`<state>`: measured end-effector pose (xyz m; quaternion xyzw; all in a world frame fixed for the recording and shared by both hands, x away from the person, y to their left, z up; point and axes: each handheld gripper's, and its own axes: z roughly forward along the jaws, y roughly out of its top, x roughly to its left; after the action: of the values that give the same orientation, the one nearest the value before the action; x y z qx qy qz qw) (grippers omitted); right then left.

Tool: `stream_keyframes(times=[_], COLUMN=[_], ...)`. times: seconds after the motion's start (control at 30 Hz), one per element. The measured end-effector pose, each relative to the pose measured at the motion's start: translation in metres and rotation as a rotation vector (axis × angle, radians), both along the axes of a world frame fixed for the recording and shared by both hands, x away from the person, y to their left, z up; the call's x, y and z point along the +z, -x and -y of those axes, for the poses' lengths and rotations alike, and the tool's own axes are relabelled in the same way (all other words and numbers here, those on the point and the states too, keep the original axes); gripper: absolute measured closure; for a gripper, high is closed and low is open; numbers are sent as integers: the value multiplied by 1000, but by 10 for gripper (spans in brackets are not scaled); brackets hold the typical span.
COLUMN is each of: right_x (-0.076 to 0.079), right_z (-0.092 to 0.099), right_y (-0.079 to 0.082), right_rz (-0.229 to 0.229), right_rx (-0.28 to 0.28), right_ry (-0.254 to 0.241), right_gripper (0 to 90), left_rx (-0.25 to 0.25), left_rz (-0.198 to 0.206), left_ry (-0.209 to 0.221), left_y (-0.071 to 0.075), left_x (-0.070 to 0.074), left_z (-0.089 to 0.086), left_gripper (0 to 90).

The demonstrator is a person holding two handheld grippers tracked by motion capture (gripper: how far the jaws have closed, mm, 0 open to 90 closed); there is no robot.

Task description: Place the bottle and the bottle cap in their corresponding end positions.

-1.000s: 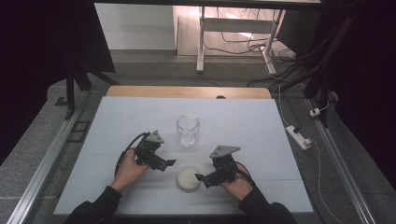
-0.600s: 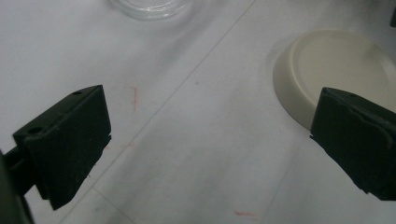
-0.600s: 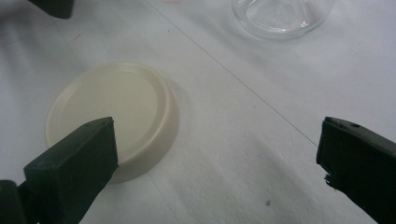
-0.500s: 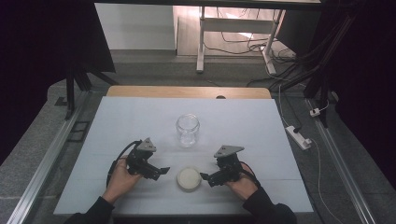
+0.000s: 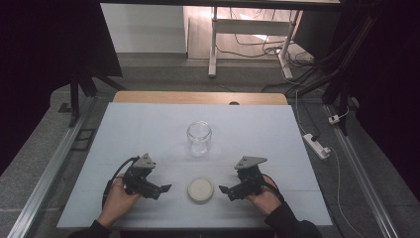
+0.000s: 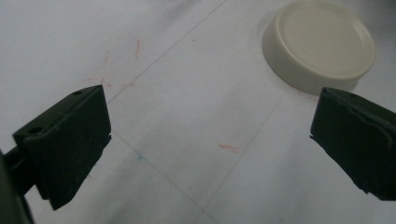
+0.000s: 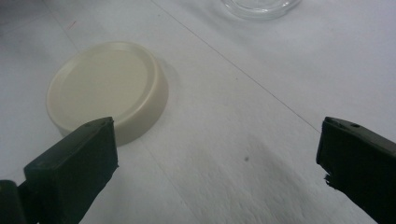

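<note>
Both grippers have pulled back from the cream lid (image 5: 200,189) lying low-centre on the tabletop (image 5: 148,129), left gripper (image 5: 162,189) and right gripper (image 5: 224,190) jaws released, so we're unclaimed.

White-topped table (image 5: 148,129) w/ a wooden strip (image 5: 198,97) at its far edge, on grey floor (image 5: 44,163) betw. metal rails (image 5: 47,171); dark curtains either side, power strip (image 5: 315,145) at right, lit wood floor beyond w/ white stand (image 5: 214,37), prob. a desk frame.
</note>
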<state>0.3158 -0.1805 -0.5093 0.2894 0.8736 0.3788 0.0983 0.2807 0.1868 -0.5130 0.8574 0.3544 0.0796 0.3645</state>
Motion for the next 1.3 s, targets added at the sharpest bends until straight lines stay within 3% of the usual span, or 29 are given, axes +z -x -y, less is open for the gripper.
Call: stream_keyframes(times=[0.37,0.87,1.3], right_x=[3,6,5], right_z=[25,66,94], right_y=[11,28,40], right_rz=[12,24,10], right_rx=[-43,-135,-214], right_ry=[-2,-9,-10], right_gripper=[0,0,0], left_rx=[52,160,236], left_rz=[-4,-11,-18], left_ry=[14,49,54], left_y=[26,62,86], left_x=[-2,-6,-10], left_z=[-25,-64,-89], left_gripper=[0,0,0])
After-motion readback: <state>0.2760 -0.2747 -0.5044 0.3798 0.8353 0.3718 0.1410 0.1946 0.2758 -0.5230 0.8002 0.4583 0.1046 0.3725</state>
